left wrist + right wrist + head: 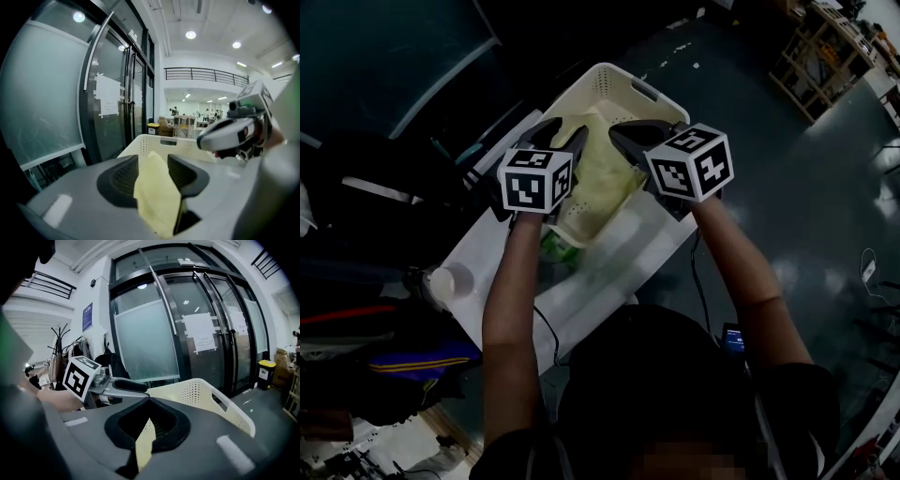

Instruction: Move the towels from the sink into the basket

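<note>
Forearms reach forward side by side, left gripper (152, 157) with fingers apart, right gripper (149, 399) fingers pinching a towel (143, 446).

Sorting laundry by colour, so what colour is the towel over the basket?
Pale yellow; the towel shows best in the left gripper view.

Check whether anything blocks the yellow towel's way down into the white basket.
Nothing visible does. The yellow towel hangs directly over the open basket, its lower part already inside. The right gripper pinches it; the left gripper has its jaws apart, the towel loose between them.
</note>
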{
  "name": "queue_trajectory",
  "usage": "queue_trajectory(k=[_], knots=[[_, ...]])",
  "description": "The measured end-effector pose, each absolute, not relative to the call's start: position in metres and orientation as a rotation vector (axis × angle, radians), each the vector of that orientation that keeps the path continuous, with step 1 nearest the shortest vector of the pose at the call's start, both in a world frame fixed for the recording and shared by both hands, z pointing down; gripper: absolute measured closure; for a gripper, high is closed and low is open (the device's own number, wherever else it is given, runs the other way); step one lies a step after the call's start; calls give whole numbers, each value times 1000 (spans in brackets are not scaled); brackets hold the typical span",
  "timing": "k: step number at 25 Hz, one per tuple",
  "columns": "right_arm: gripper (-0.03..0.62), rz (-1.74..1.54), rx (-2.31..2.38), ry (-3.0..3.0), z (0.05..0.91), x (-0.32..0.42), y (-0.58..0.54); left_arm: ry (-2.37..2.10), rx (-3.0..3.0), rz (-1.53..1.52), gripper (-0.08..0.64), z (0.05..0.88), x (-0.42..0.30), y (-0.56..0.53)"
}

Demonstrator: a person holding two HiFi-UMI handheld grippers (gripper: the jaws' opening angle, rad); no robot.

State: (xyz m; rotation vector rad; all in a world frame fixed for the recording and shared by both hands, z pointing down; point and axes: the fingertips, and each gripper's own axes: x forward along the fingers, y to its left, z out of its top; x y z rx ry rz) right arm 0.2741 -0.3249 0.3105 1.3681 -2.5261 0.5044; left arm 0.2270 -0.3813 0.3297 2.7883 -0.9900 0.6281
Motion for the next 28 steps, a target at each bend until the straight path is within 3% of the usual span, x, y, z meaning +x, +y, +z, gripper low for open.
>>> queue_trajectory(k=[3,6,7,18,28], knots=[[592,510,1367,-2523,311,272,-322,-954,2793,566,396,322,224,-373],[592,510,1371,-2519,311,271,-320,-929,2808,503,541,312,220,-363],[593,509,1372,-2519,311,270,-318,-926,2815,496,551,309,218,-360],[592,473,1367,-2549,298,251,-291,-907,2857,386,551,280,187,-310],[592,386,1272,-2593,276,185,-269,-1012,2833,360,551,273,111,-279]])
